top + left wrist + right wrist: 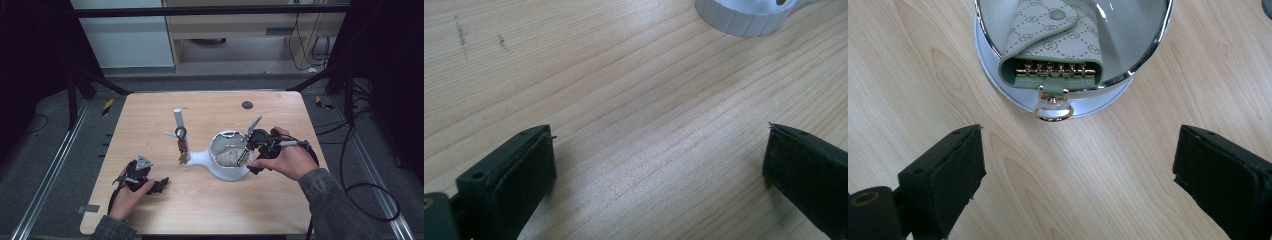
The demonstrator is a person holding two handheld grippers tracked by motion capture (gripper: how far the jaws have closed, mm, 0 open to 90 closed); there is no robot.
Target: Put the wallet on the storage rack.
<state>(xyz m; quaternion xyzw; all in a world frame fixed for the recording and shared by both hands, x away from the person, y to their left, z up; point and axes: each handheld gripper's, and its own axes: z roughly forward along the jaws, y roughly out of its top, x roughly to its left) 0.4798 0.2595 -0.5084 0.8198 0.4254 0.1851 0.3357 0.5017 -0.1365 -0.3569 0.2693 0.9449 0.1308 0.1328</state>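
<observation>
The wooden counter (210, 205) holds a white bowl (227, 172). Inside it lies a green key case (1050, 37), its gold ring (1053, 111) over the rim. Left tongs (162, 185) and right tongs (245, 150) are both open.

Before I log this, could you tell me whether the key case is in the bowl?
In: the key case lies inside the bowl, its gold ring overhanging the rim.

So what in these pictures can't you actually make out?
- Key case in the white dish: its far end is cut off by the top edge of the right gripper view.
- Items hanging on the stand: too small in the high view.
- Right gripper: its jaws blend together in the high view.
</observation>
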